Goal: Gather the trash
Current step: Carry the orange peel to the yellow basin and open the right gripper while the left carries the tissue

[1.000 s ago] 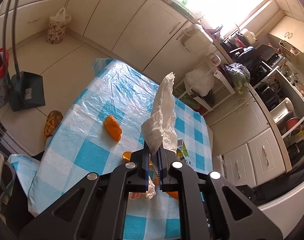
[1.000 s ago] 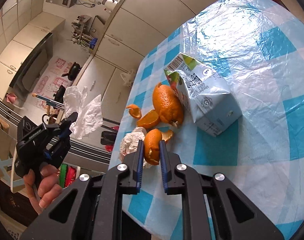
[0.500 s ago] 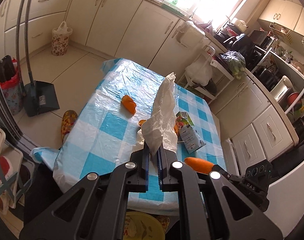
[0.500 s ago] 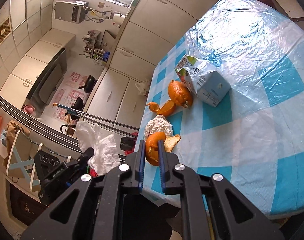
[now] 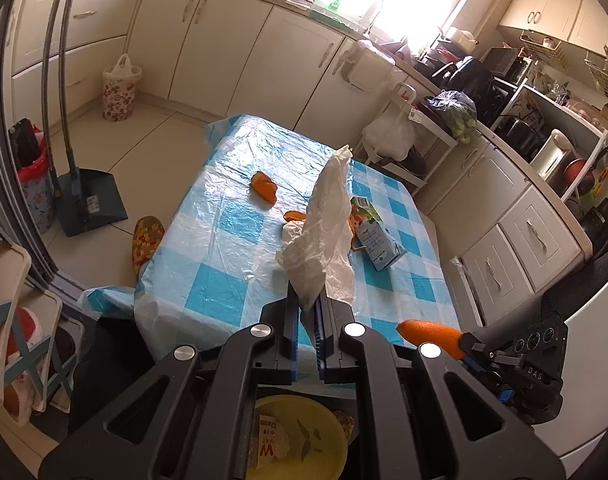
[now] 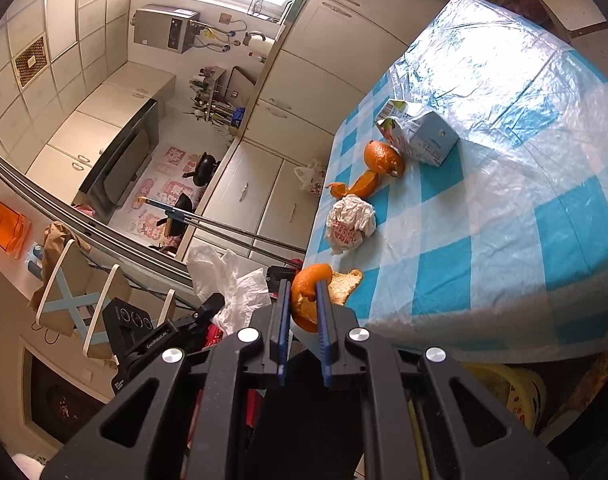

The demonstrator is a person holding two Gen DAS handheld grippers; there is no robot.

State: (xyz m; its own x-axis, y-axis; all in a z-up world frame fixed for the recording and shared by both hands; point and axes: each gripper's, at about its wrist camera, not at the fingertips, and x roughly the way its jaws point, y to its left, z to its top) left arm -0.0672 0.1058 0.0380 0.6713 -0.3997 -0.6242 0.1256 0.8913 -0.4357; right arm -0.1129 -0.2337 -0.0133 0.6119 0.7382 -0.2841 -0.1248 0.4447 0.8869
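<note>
Two tongs: both loaded, both off the near desk edge.
L tongs [image 5: 306,312]: pinching white plastic bag [image 5: 324,224]; bag stands up crumpled above the tips, long axis upward/away.
R tongs [image 6: 304,300]: pinching curled orange peel [image 6: 308,292]; peel pokes out over the tips, a flat bit hangs on desk side.
Bin: yellow tub [image 5: 295,440] on floor, directly under L tongs, just off desk edge; some wrappers already in. Also seen low right in R view.
Key relation: bin lies below and behind both loads, not ahead. L tongs sit right over it; R tongs are beside, to the right in L view, peel level w/ desk edge. Judgement: L nearer for a drop; R must come inward and tip down.
Desk [image 5: 239,264]: blue/white check cloth under clear plastic.
Left on desk, counted: 1 milk carton [image 6: 420,136], lying on side, long axis roughly across desk; 1 crumpled paper wad [image 6: 350,228]; orange peel bits approx 3, i.e. 1 large dome + 1 strip by carton, 1 lone piece [image 5: 263,187] further left.
Risk (guess): bag is light, may cling to pads on release.
</note>
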